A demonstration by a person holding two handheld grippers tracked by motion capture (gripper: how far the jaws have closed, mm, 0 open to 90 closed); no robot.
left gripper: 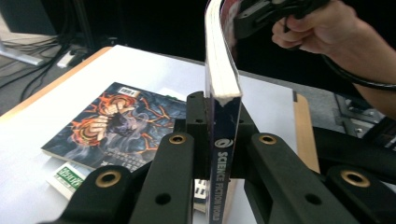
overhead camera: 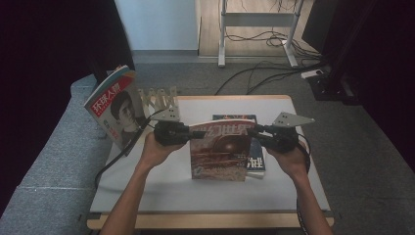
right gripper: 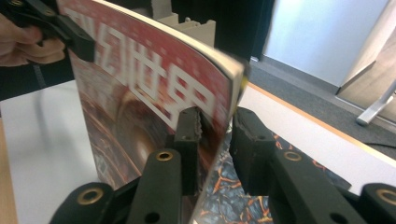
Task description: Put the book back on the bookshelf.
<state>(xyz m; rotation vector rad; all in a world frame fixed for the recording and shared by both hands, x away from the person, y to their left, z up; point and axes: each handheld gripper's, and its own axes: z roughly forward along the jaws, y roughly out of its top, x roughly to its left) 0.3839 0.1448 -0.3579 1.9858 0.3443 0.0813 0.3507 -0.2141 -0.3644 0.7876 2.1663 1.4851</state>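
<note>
Two grippers hold the red magazine (overhead camera: pixel 220 149) upright above the table (overhead camera: pixel 147 181): your left gripper (overhead camera: pixel 188 132) pinches its spine, your right gripper (overhead camera: pixel 258 129) pinches the opposite edge. Behind it, another magazine (left gripper: pixel 116 123) lies flat.

The held magazine (overhead camera: pixel 220 149) has a red-brown cover with big white Chinese letters and a copper-coloured sphere; its spine (left gripper: pixel 223 158) is dark blue with white words. Both claws, left (overhead camera: pixel 195 133) and right (overhead camera: pixel 258 130), are black. The book lying flat (left gripper: pixel 116 123) is dark blue with orange flames. On the far left, a magazine (overhead camera: pixel 115 105) shows a black-and-white portrait with red and teal stripes. The worktop (overhead camera: pixel 161 183) is white with a light wood edge.
</note>
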